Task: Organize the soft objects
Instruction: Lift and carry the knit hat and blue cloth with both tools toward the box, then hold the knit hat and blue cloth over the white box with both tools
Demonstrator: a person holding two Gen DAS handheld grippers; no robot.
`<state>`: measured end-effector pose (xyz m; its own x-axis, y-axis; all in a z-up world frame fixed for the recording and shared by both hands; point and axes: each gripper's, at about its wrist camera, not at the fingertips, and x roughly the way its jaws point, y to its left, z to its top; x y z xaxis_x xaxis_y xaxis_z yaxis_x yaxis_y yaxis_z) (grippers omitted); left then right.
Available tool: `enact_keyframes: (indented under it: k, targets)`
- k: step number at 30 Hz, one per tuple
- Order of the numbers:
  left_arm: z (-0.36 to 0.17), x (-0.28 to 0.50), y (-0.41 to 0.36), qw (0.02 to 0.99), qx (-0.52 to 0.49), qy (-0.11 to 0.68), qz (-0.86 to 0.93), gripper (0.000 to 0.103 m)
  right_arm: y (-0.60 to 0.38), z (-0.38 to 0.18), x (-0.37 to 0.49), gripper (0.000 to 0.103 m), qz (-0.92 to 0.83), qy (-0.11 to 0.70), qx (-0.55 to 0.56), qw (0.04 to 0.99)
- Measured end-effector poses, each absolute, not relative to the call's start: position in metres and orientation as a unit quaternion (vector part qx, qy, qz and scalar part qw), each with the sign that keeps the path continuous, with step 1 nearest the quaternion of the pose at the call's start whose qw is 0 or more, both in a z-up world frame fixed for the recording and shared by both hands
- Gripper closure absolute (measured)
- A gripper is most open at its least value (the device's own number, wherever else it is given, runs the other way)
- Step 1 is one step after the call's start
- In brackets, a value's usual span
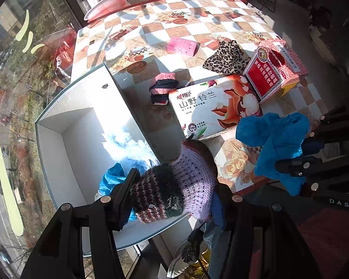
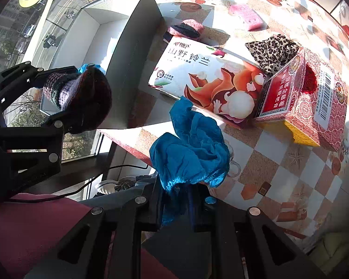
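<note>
**Both grippers holding soft items by the white box**

From the left wrist camera, we see our left gripper [image 1: 172, 200] clenched on a striped purple and maroon knitted hat [image 1: 174, 186], held over the near right corner of the open white cardboard box [image 1: 58, 144]. Inside the box lie a pale blue fluffy item [image 1: 128, 144] and a blue crumpled piece [image 1: 111, 176]. On the checkered tablecloth [image 1: 221, 30] beyond sit a floral tissue box [image 1: 216, 107], a red patterned medicine carton [image 1: 274, 69], a leopard-print cloth [image 1: 228, 58], a pink sponge [image 1: 181, 46] and a pink and dark folded knit piece [image 1: 162, 88]. At the right, the right gripper [image 1: 314, 153] grasps a crumpled blue cloth [image 1: 276, 144].

From the right wrist camera, we see our right gripper [image 2: 181, 200] closed on the blue cloth [image 2: 190, 151], held above the table's near edge, just in front of the tissue box [image 2: 209, 81]. At the left, the left gripper [image 2: 58, 100] holds the hat [image 2: 81, 93] beside the white box's [image 2: 93, 23] wall.
</note>
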<state>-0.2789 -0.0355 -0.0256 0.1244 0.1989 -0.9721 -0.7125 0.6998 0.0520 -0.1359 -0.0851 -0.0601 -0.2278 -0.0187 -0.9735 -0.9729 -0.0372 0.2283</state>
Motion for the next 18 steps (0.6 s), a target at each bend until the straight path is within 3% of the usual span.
enact_keyframes:
  k: [18]
  targets:
    - [-0.02,-0.372,0.035,0.645,-0.309,0.503,0.485,0.043,-0.013,-0.026,-0.205,0.085,0.627,0.485,-0.461,0.399]
